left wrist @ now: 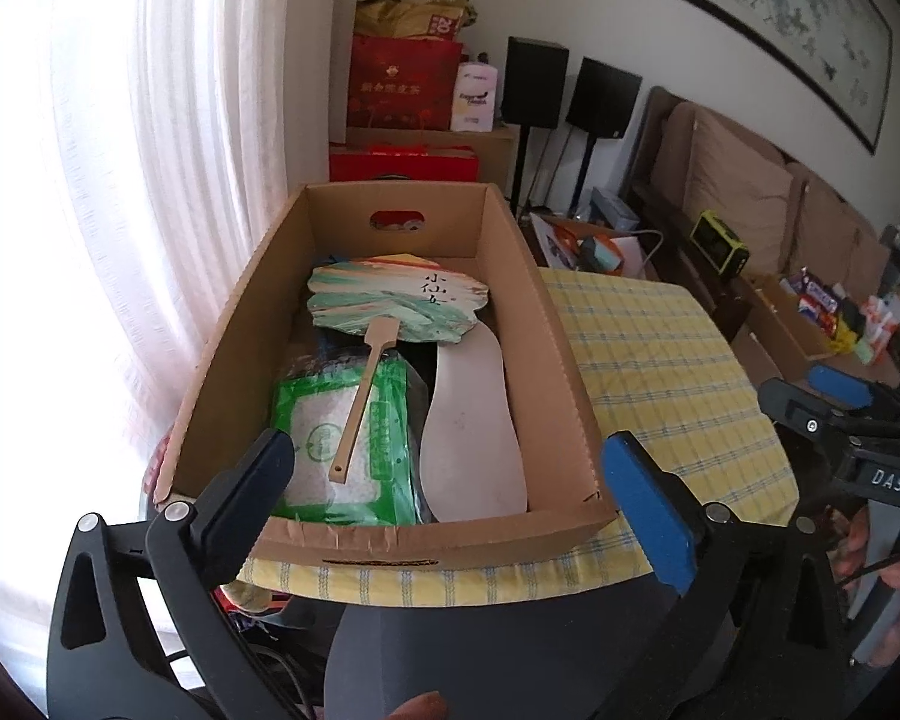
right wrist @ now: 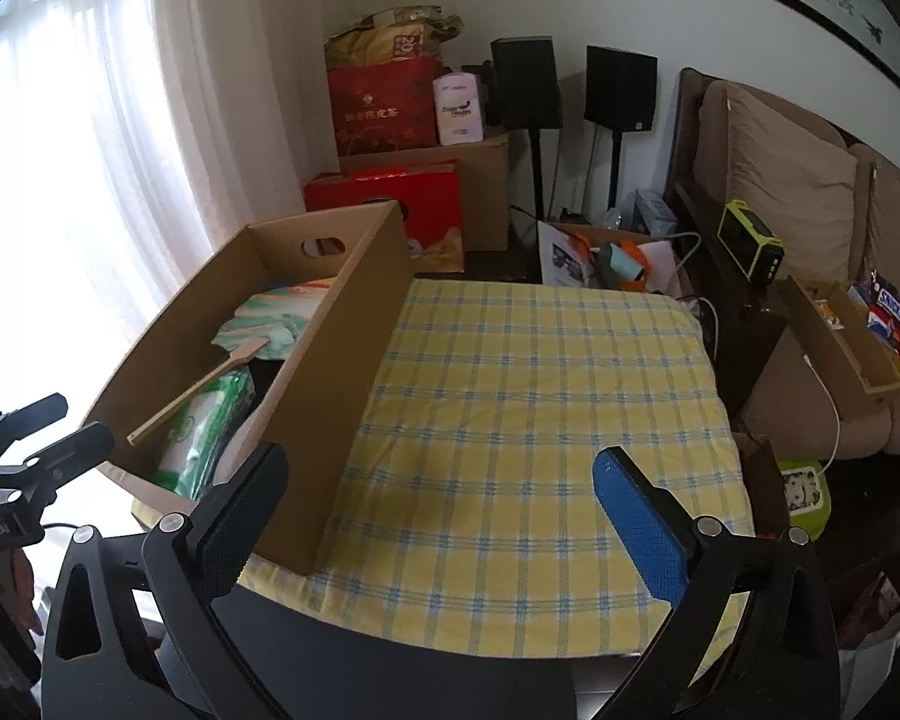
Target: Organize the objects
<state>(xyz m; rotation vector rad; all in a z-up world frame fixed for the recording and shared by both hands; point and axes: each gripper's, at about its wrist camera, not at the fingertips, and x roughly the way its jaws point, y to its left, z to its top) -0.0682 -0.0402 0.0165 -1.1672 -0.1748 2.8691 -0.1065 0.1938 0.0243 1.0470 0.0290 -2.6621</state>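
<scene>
**Box on checked cloth, both tongs wide and empty**

Surface: a tabletop (right wrist: 510, 420) is seen covered by a yellow cloth with blue-and-white checks, its front edge rounded over a dark base. The right and middle parts of the cloth are bare.

A cardboard box (left wrist: 546, 324), open-topped with a hand slot cut in its far wall, is set on the left part of the cloth, beside the curtain. Inside are noted: a paddle fan (left wrist: 390, 300) with green-and-white painted face and wooden handle, laid over a green-and-white packet (left wrist: 342, 444); a pale shoe insole (left wrist: 468, 438) lies along the right wall of the box.

The left tongs (left wrist: 450, 480) are held just before the near wall of the box, fingers spread wide, nothing between them. The right tongs (right wrist: 438, 510) are held over the near edge of the checked cloth, to the right of the box, likewise spread wide and gripping nothing.

Room: a sheer white curtain (right wrist: 90, 150) is lit brightly on the left. Against the far wall, red gift boxes (right wrist: 390, 204) and bags are stacked, with two black speakers (right wrist: 621, 87) on stands next to them. A brown sofa (right wrist: 798, 192) with cushions is placed on the right, a framed painting (left wrist: 810, 18) above it. A tray of snack bars (right wrist: 870, 324) is seen near the sofa.
</scene>
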